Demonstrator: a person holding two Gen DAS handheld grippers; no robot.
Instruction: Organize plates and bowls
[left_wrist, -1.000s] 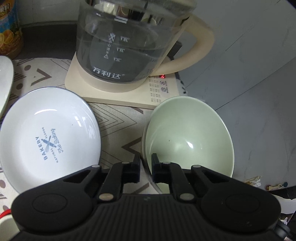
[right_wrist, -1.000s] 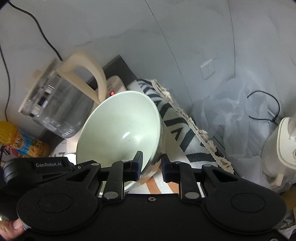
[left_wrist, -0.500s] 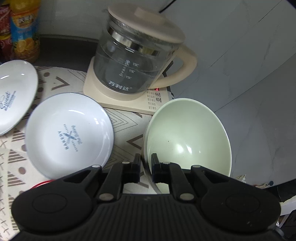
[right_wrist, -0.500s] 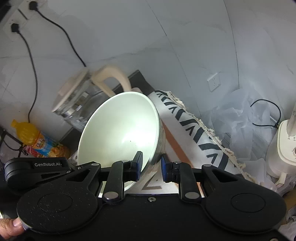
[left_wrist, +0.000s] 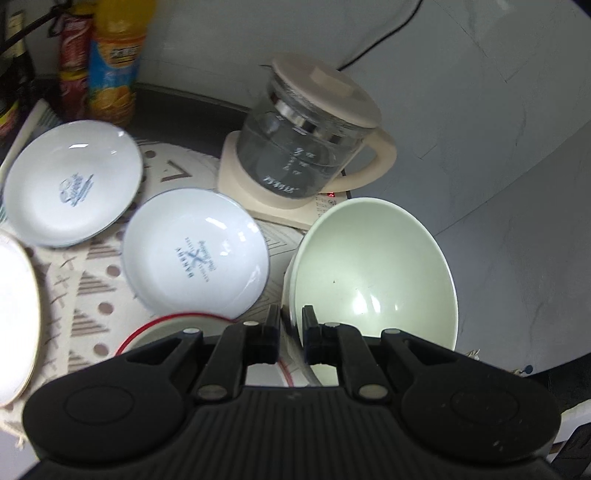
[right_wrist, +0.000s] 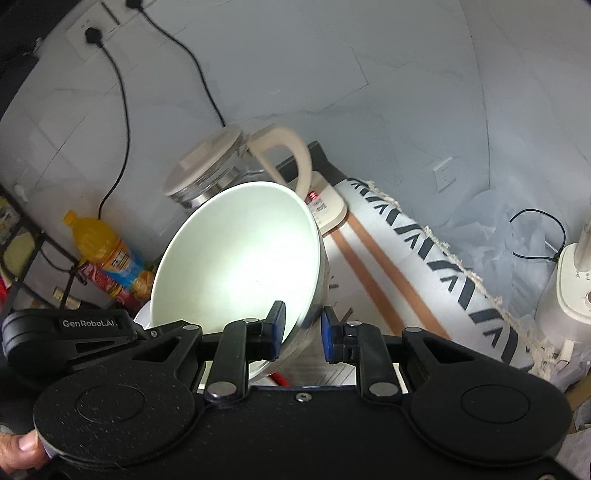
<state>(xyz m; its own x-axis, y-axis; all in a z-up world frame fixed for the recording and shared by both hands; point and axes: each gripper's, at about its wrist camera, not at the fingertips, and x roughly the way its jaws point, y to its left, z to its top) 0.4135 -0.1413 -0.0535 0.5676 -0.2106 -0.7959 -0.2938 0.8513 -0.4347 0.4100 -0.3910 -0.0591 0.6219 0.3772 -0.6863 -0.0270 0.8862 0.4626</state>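
1. Above the patterned mat (left_wrist: 92, 291) on the bench, the whole view has widened since a second ago: both claws have risen with the green bowl (left_wrist: 373, 273), so the kettle (left_wrist: 306, 162) now sits further off and shows its lid, and a second white plate (left_wrist: 70, 181) plus the juice bottle (left_wrist: 112, 66) have come into sight.
2. That lift means, as I judge it, the bowl is off the mat and in transit toward a stack. A red-rimmed bowl (left_wrist: 162, 328), new at the lower edge under the left claw, looks a likely landing spot.
3. Nearer the bowl, the white "Bakery" plate (left_wrist: 195, 258) lies flat, apart from it.
4. Pale green and glossy, the bowl is deep and wide-mouthed, with a tiny dark speck inside. It hangs tilted between the two claws, its mouth toward the cameras.
5. Gripping the near rim, the left claw (left_wrist: 290, 334) is clenched on the bowl wall, one finger inside and one outside.
6. At the opposite side, the right claw (right_wrist: 301, 334) straddles the rim too, but a gap shows by its outer pad, so I cannot tell whether it grips.
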